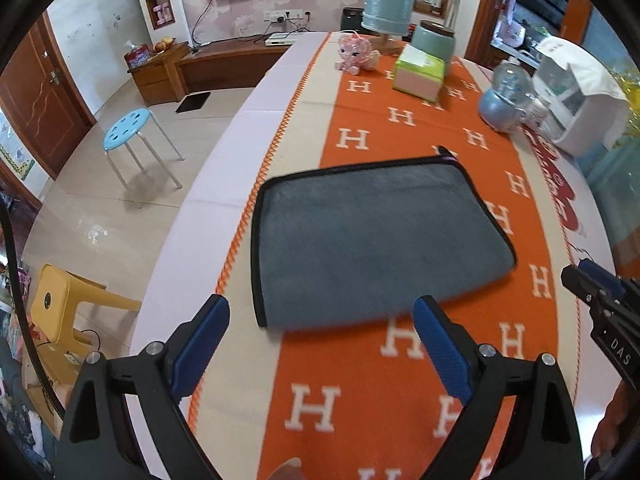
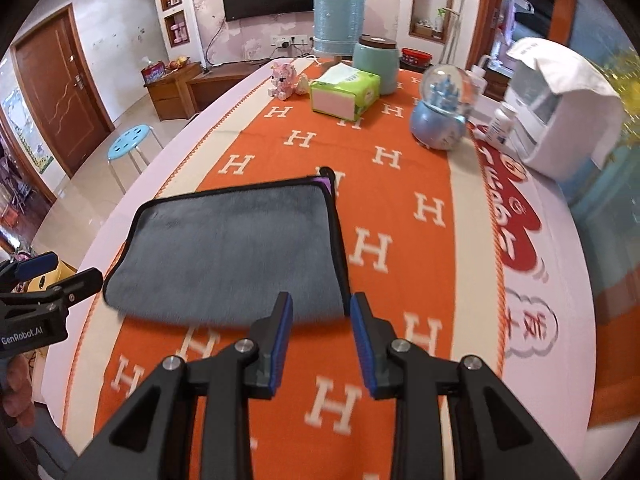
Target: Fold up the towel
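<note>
A grey towel (image 1: 372, 240) with black edging lies folded flat on the orange H-patterned table cover; it also shows in the right wrist view (image 2: 228, 252). A purple underside peeks out at its far right corner (image 2: 326, 184). My left gripper (image 1: 320, 312) is wide open and empty, just short of the towel's near edge. My right gripper (image 2: 321, 304) is open with a narrower gap, empty, at the towel's near right corner. Each gripper shows at the edge of the other's view: the right one (image 1: 600, 292) and the left one (image 2: 52, 276).
At the table's far end stand a green tissue box (image 2: 344, 94), a snow globe (image 2: 442, 116), a pink toy (image 2: 286, 80), a teal jar (image 2: 378, 64), a lamp (image 2: 338, 24) and a white appliance (image 2: 556, 108). A blue stool (image 1: 128, 128) and a yellow chair (image 1: 64, 312) stand on the floor to the left.
</note>
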